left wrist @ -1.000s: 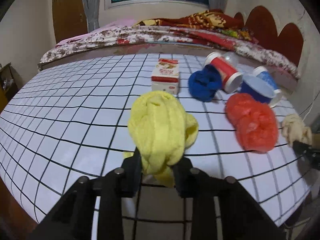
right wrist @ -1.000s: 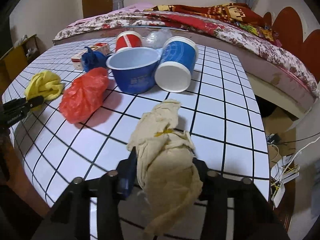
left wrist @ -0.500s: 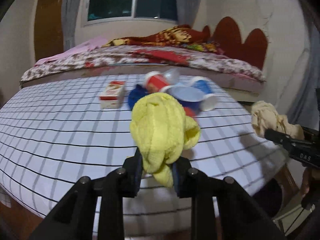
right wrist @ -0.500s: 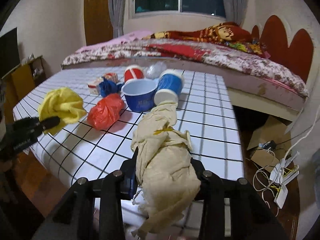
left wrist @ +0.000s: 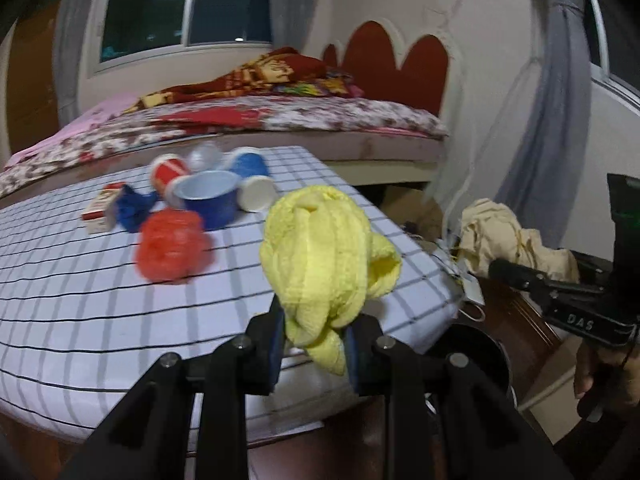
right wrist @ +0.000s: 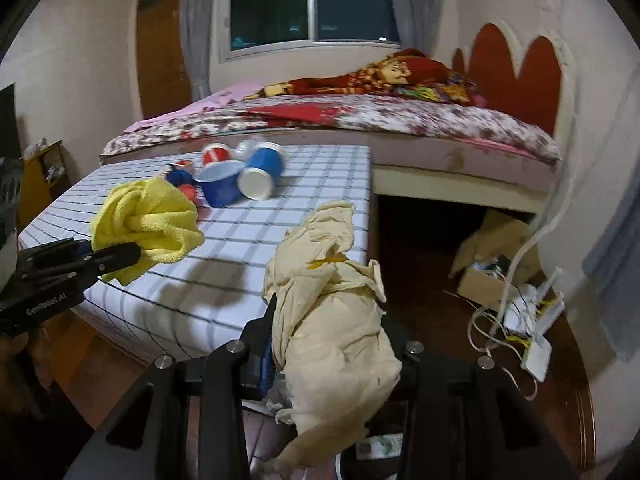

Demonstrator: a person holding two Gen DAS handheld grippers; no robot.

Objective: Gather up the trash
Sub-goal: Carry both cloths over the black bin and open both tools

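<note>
While left gripper clamps crumpled yellow cloth at lower centre, right gripper clamps beige crumpled paper bag; blue plastic bowl looks empty; "DAS" legible right.

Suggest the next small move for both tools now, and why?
Probably carry both loads on over the dark bin below the table edge, then release. The left tool is shut on the yellow cloth, the right tool on the beige rag, and both are lifted off the table.
</note>
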